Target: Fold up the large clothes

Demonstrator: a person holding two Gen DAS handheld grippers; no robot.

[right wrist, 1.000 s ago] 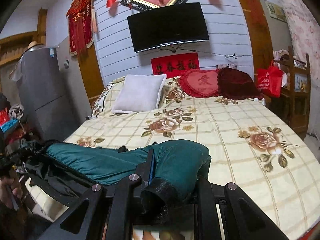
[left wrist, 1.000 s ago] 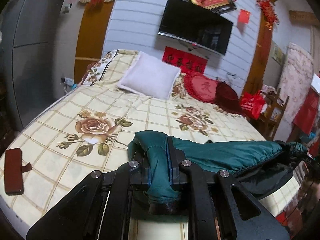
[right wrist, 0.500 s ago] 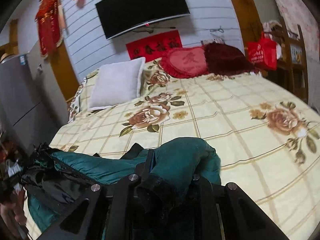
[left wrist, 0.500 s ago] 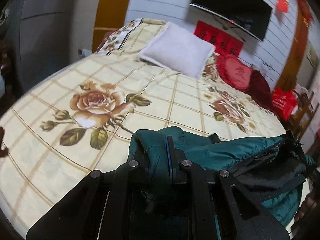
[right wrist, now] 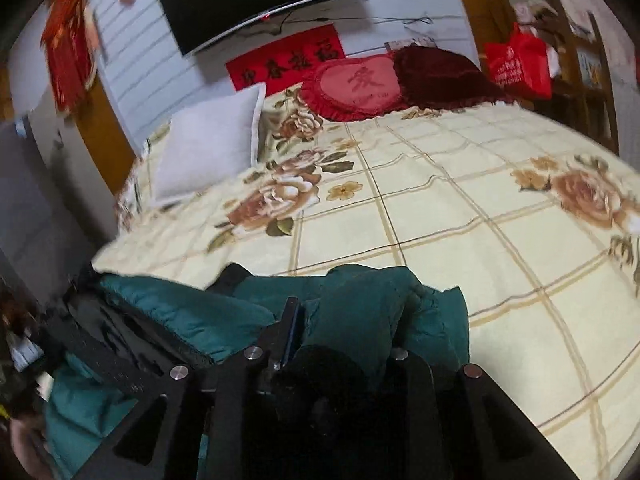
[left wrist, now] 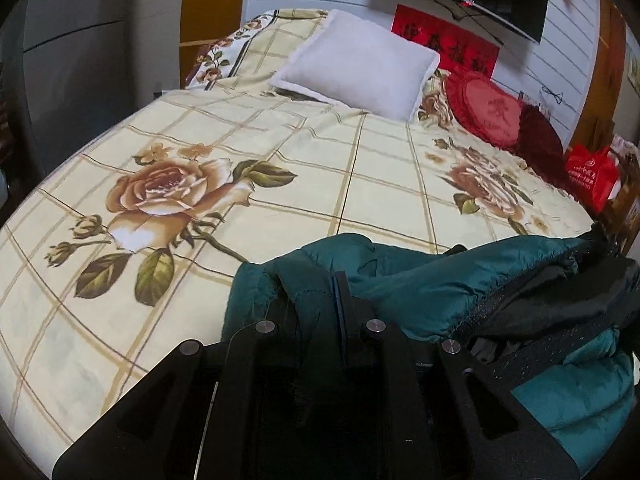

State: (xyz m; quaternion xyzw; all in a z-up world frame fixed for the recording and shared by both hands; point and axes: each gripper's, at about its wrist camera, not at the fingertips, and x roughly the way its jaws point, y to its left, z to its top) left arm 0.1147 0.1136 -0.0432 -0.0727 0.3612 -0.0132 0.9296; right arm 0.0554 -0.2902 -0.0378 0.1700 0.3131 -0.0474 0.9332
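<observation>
A teal padded jacket [left wrist: 440,280] with black lining lies bunched at the near edge of the flowered bed [left wrist: 280,140]. My left gripper [left wrist: 320,292] has a teal fold between its fingers; its jaws are opening slightly, and fabric drapes over the left finger. In the right wrist view the same jacket [right wrist: 192,312] stretches off to the left. My right gripper [right wrist: 344,312] holds another teal fold with a black cuff, its jaws opening too. Cloth hides its right finger. Both grippers point down at the bed [right wrist: 440,220].
A white pillow [left wrist: 356,60] and a red heart cushion [left wrist: 488,108] lie at the head of the bed. A red bag [right wrist: 516,60] hangs by wooden shelves on the right. Part of a hand [right wrist: 24,440] shows at the lower left.
Both grippers have come down and forward over the bed with the jacket. The jacket, earlier stretched in the air between them, now sags onto the bedspread.
</observation>
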